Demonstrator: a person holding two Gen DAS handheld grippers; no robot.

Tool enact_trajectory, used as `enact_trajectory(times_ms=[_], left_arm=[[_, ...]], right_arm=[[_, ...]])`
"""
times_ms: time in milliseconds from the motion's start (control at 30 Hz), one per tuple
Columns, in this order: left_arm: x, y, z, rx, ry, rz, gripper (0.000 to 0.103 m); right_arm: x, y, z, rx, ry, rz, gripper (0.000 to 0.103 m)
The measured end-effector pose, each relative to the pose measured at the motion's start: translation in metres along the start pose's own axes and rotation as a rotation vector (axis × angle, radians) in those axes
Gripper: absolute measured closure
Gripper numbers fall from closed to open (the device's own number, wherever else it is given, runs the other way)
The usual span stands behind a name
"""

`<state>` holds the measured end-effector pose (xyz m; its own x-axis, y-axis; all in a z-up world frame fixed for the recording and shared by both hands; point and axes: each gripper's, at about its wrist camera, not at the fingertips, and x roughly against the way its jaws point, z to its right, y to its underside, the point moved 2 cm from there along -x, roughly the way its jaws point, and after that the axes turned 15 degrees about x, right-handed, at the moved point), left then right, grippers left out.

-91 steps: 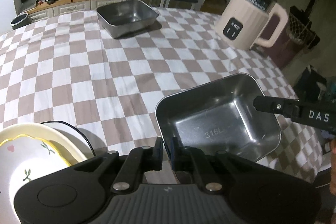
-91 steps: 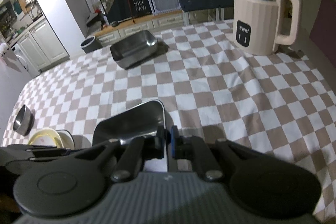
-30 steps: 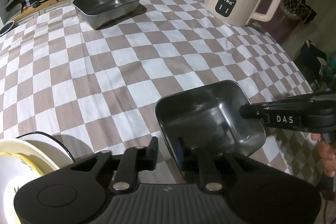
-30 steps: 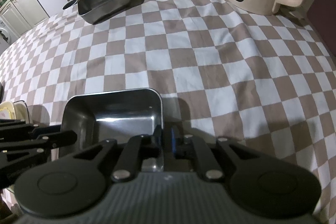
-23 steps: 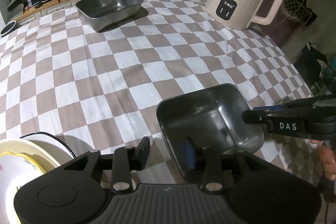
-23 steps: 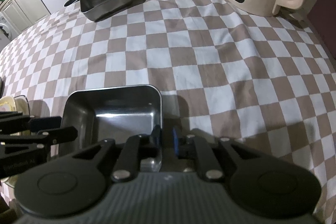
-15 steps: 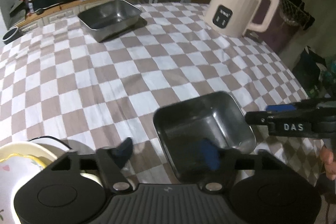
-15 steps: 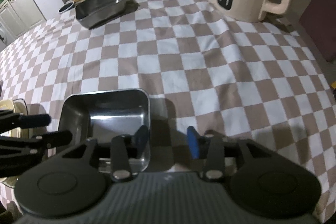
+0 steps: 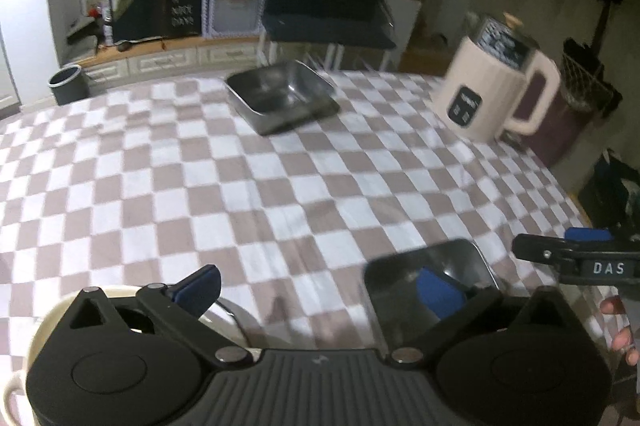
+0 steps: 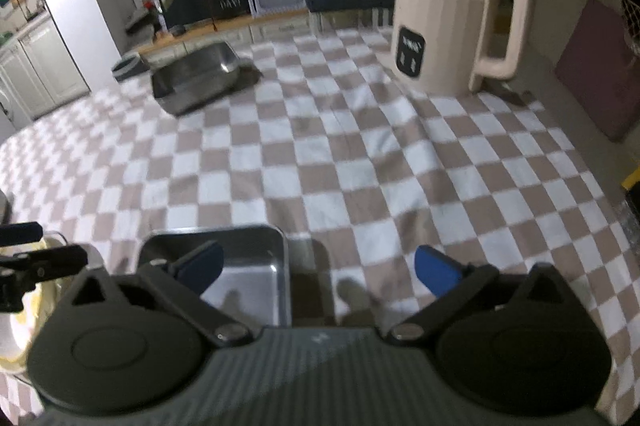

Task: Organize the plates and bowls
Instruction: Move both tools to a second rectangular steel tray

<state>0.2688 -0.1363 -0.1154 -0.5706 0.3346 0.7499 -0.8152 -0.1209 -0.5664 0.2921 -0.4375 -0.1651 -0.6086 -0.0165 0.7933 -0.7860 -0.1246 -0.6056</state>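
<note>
The rectangular stainless-steel tray (image 10: 240, 266) lies at the near edge of the worktop (image 10: 340, 154), which wears a brown-and-white checked cloth, and nothing grips it. Largest on the cloth is a cream ribbed electric kettle (image 10: 444, 26) with a black panel; its lettering is too blurred to read. A second steel tray (image 9: 280, 98) sits at the far side. A cream round bowl (image 9: 44, 322) lies at the near left. The left gripper (image 9: 316, 286) and right gripper (image 10: 316, 266) both have blue-padded jaws opening wide, pinching nothing. The right gripper's arm reads "DAS". A background sign says "HAVE A NICE DAY".
</note>
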Motion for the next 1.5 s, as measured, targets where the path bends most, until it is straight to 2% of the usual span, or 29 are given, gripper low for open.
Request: enact_trajectory(times_ms=[367, 500, 633, 800, 933, 1033, 1200, 1333, 1400, 1500], left_arm=[[0.015, -0.031, -0.04, 0.141, -0.015, 0.047, 0.0], [0.009, -0.045, -0.045, 0.149, -0.029, 0.062, 0.0], [-0.001, -0.063, -0.048, 0.137, -0.041, 0.102, 0.0], [-0.019, -0.092, -0.055, 0.183, -0.014, 0.138, 0.001], [-0.035, -0.118, -0.054, 0.226, 0.014, 0.161, 0.007], [-0.049, -0.137, -0.051, 0.255, 0.043, 0.172, 0.007], [-0.078, -0.155, -0.05, 0.284, 0.071, 0.167, 0.008], [-0.102, -0.165, -0.057, 0.305, 0.041, 0.143, 0.013], [-0.112, -0.17, -0.064, 0.344, 0.036, 0.139, 0.016], [-0.129, -0.173, -0.075, 0.42, 0.045, 0.115, 0.024]], right_arm=[[-0.003, -0.039, -0.028, -0.027, -0.034, 0.152, 0.0], [-0.01, -0.059, -0.039, -0.036, -0.022, 0.201, 0.0], [-0.022, -0.079, -0.046, -0.059, -0.057, 0.237, 0.0], [-0.041, -0.102, -0.052, -0.018, -0.057, 0.258, 0.0], [-0.055, -0.121, -0.049, -0.023, -0.067, 0.249, 0.0], [-0.064, -0.141, -0.046, -0.025, -0.086, 0.24, 0.001], [-0.079, -0.185, -0.045, 0.02, -0.087, 0.209, 0.014], [-0.097, -0.218, -0.048, 0.089, -0.129, 0.184, 0.022], [-0.111, -0.231, -0.051, 0.14, -0.159, 0.162, 0.027], [-0.138, -0.243, -0.053, 0.201, -0.132, 0.113, 0.034]])
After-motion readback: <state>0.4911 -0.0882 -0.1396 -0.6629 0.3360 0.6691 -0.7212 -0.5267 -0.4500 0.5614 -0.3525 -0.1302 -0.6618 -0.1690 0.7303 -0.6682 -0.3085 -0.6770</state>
